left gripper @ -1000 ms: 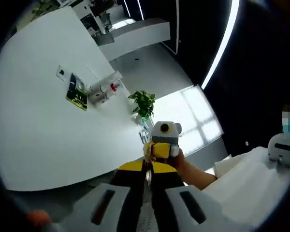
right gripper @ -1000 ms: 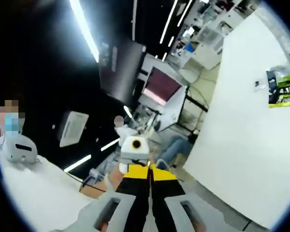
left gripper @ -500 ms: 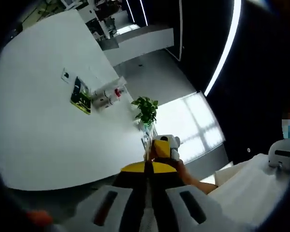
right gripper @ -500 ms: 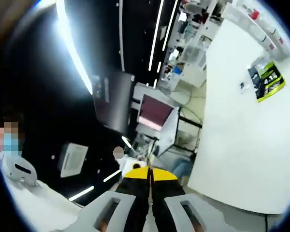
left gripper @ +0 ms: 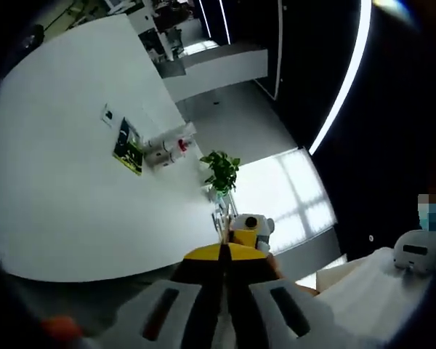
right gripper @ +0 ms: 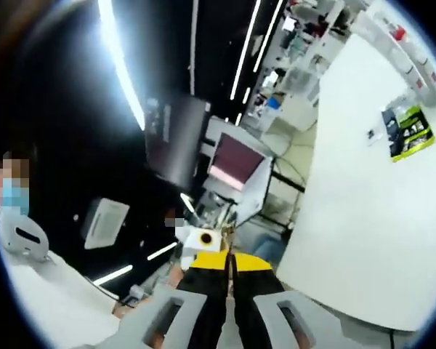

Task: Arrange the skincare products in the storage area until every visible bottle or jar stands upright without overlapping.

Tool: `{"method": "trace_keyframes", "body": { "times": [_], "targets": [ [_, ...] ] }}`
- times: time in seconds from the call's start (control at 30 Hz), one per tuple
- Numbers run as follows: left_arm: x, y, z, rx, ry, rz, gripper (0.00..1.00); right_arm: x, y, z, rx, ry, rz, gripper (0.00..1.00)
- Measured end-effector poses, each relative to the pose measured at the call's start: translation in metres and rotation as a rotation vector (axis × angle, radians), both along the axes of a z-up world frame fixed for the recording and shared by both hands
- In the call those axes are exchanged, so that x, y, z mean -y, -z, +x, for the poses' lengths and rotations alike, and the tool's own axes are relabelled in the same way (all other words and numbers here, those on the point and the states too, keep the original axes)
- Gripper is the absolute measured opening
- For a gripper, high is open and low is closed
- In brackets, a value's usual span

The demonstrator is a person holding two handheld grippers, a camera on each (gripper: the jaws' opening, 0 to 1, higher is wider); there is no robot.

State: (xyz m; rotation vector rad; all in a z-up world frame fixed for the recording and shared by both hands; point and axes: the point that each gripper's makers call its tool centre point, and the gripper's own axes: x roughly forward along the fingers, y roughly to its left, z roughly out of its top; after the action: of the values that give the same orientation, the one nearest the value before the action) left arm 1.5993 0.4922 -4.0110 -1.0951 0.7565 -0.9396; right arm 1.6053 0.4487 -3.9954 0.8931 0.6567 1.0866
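left gripper (left gripper: 223, 254) jaws pressed together, gripping nothing, raised toward a white wall (left gripper: 65, 189) | right gripper (right gripper: 229, 262) jaws pressed together, gripping nothing | beyond the left one a potted plant (left gripper: 219, 169), farther a green poster (left gripper: 128, 147) on the wall | skincare products: location cannot be told from either view

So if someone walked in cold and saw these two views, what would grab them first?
Probably the big white wall that fills the left of the left gripper view, with a green and black poster and a potted plant near its edge. In the right gripper view, bright strip lights cut across a dark ceiling. Each hand-held gripper, left and right, has its jaws pressed together on nothing, and no bottle or jar can be made out.
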Motion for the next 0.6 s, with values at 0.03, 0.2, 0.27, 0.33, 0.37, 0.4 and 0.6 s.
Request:
{"method": "trace_keyframes", "body": {
  "times": [0.03, 0.2, 0.27, 0.33, 0.37, 0.4, 0.6],
  "targets": [
    [-0.001, 0.0, 0.001, 0.001, 0.002, 0.005, 0.0, 0.002, 0.0, 0.001, 0.016, 0.005, -0.014, 0.05],
    [-0.007, -0.002, 0.005, -0.001, 0.003, 0.021, 0.0, 0.015, 0.003, -0.001, 0.112, 0.011, -0.121, 0.09],
    [-0.011, -0.003, 0.009, 0.0, 0.001, 0.022, 0.0, 0.021, 0.01, -0.004, 0.151, 0.006, -0.191, 0.12],
    [-0.014, -0.003, 0.016, 0.0, -0.001, 0.033, 0.0, 0.027, 0.017, -0.007, 0.188, 0.003, -0.259, 0.16],
    [-0.015, -0.003, 0.019, 0.0, -0.002, 0.039, 0.0, 0.03, 0.021, -0.009, 0.206, 0.002, -0.293, 0.19],
    [-0.016, -0.003, 0.022, 0.001, -0.001, 0.044, 0.0, 0.032, 0.025, -0.012, 0.217, -0.002, -0.323, 0.21],
    [-0.021, -0.001, 0.043, 0.003, 0.006, 0.074, 0.0, 0.049, 0.043, -0.02, 0.282, -0.003, -0.477, 0.23]
  ]
}}
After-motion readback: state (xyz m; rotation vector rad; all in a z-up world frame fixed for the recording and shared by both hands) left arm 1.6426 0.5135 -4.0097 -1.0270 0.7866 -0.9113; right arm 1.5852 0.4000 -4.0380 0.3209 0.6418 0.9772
